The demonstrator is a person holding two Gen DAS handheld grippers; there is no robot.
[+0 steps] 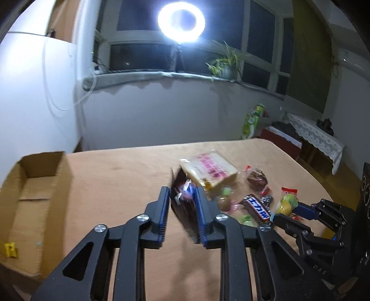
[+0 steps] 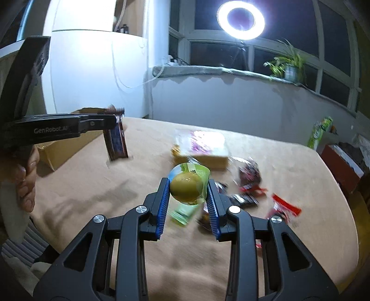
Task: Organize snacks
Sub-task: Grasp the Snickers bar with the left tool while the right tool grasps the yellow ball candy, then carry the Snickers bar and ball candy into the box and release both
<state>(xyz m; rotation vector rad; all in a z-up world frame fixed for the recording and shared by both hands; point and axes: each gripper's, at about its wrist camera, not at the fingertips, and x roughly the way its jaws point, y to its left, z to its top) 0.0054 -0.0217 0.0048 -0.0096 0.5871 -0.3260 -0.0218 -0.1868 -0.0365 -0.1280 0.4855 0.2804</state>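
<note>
My left gripper (image 1: 181, 193) is shut on a dark brown snack packet (image 1: 185, 208) and holds it above the table; the packet also hangs from it in the right wrist view (image 2: 116, 141). My right gripper (image 2: 187, 185) is shut on a green-wrapped yellow pastry (image 2: 188, 186), also seen at the right of the left wrist view (image 1: 286, 203). An open cardboard box (image 1: 30, 203) sits at the table's left. A bread pack with pink print (image 1: 209, 170) and several small snacks, among them a Snickers bar (image 1: 257, 206), lie mid-table.
The table has a tan cloth (image 1: 120, 176). A ring light (image 1: 181, 22) glares from the window sill. A potted plant (image 1: 225, 67) stands on the sill. A side table with lace cloth (image 1: 316, 136) is at the far right.
</note>
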